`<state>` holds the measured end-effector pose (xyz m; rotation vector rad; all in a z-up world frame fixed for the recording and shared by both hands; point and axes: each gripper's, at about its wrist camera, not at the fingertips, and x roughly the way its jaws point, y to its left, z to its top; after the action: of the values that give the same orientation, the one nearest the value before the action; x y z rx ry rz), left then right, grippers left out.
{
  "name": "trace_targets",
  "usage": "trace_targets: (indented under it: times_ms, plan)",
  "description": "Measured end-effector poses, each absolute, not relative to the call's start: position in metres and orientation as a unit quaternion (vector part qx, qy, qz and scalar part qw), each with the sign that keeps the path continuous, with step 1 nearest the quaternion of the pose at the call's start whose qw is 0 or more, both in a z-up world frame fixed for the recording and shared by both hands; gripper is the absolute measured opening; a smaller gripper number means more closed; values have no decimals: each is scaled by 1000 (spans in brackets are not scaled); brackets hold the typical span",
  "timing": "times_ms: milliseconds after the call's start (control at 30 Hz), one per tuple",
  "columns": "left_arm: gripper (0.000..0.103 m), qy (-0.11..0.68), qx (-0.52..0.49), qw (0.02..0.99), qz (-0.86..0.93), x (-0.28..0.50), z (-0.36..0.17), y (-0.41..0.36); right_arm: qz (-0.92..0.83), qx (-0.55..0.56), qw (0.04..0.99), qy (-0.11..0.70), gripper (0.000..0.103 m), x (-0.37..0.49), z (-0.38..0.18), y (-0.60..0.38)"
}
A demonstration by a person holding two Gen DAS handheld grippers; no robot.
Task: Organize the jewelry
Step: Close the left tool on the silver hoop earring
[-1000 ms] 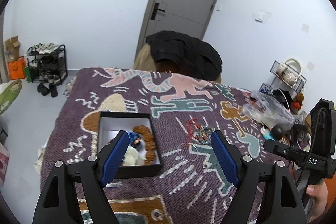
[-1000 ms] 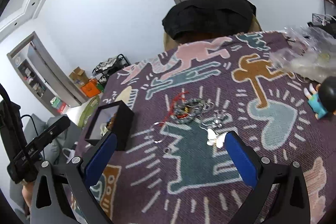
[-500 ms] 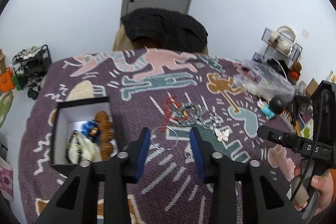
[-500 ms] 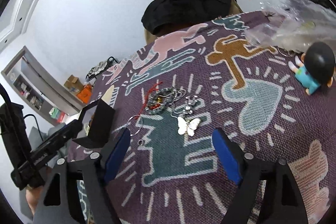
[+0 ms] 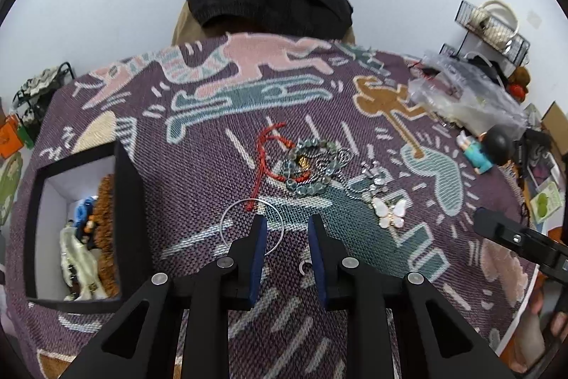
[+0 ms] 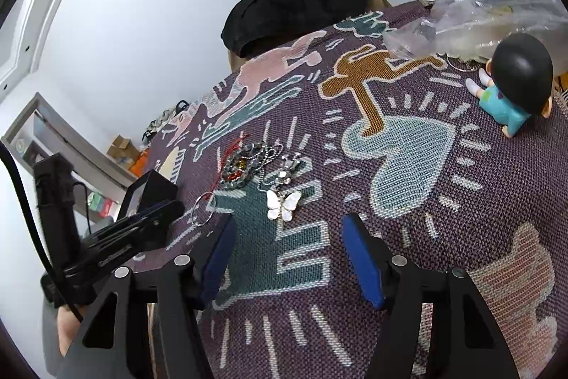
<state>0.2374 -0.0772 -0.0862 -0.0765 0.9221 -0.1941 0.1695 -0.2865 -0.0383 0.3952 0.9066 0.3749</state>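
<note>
Both grippers hovering over jewelry on the patterned cloth, jaws closing.

Left gripper [image 5: 284,222] is narrowing its jaws, a slim gap left, the right side of the thin wire hoop [image 5: 248,222] lying between the tips on the cloth [image 5: 198,144]; whether the pads are touching the wire I cannot tell. Right gripper [image 6: 287,233] is closing too, still fairly spread, pinching nothing, with the butterfly pendant [image 6: 283,204] lying just beyond its tips at 12 o'clock. In the left view, the bead bracelet [image 5: 310,166] and red cord [image 5: 266,158] are sitting at 12 o'clock from the hoop, the pendant at 3 o'clock. The black box [image 5: 131,201] with jewelry inside is standing open at 9 o'clock. A figurine [image 6: 514,87] and plastic bag [image 6: 479,9] are lying at 2 o'clock in the right view.
</note>
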Motion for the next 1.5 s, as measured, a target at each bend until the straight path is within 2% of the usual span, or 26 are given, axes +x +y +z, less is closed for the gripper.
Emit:
trace_targets:
  times_ms: [233,467,633,800,1033,1500]
  plan:
    - [25,481,-39,873,-74,262,-111,-82,178,196,859,438,64,173,-45,-291]
    - [25,487,-28,871,-63,274,-119,-84,175,203,857,440,64,173,-50,-297]
    - [20,485,2,873,-46,278,-120,-92,178,202,856,442,64,174,-52,-293]
    - [1,483,15,874,-59,279,-121,-97,182,199,855,444,64,176,-53,-287]
    - [1,482,-27,873,-72,274,-116,-84,181,190,855,448,64,181,-52,-282]
    - [1,414,-63,903,-94,250,-52,-61,158,121,840,505,64,215,-65,-239]
